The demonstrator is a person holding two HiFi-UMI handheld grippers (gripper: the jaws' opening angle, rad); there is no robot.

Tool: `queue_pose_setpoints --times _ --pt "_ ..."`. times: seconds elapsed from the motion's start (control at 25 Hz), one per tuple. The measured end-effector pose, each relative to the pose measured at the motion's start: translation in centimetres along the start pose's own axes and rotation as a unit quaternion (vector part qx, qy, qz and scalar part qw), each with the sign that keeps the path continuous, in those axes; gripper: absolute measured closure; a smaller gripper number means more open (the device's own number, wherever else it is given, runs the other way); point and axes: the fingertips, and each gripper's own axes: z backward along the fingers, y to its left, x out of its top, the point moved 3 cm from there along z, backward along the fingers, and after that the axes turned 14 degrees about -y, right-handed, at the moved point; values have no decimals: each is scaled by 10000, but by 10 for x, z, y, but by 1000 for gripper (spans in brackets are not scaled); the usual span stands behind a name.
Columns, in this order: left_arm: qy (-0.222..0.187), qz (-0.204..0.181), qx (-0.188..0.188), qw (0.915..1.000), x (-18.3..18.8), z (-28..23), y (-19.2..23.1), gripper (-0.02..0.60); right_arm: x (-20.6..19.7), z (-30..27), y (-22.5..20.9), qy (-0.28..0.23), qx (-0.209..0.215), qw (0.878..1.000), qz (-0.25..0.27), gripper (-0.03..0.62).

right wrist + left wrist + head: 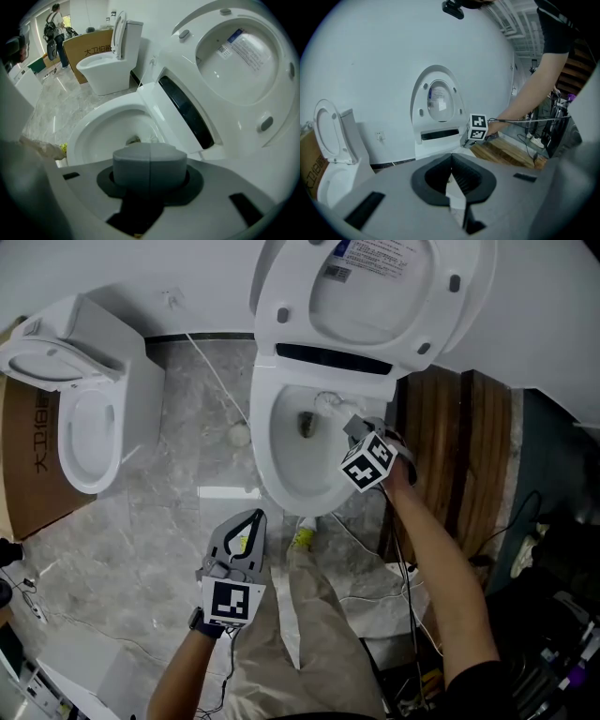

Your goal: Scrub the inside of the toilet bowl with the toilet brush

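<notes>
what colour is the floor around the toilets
Grey marbled tile: the floor shows best in the head view.

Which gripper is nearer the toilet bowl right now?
Right. The right gripper sits over the toilet bowl, shut on the toilet brush; the left gripper hangs short of it, above the floor.

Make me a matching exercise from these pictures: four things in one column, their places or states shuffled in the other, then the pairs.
1. left gripper
2. right gripper
3. brown cardboard box
4. dark brown wooden planks

A. right of the middle white toilet
B. shut on the grey-handled toilet brush, over that toilet's bowl
C. shut on nothing, above the grey marble floor
D. beside the second white toilet, far left

Pairs: 1-C, 2-B, 3-D, 4-A.
</notes>
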Motion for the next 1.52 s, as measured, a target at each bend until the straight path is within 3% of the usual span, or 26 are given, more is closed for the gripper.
queue_pose_setpoints --times 0.68,1.52 --pt "-196 -119 -169 9996 9 7 -9 571 -26 37 13 515 107 9975 482 448" --pt "-120 123 -22 9999 8 23 -5 571 -43 62 62 697 501 9955 412 447"
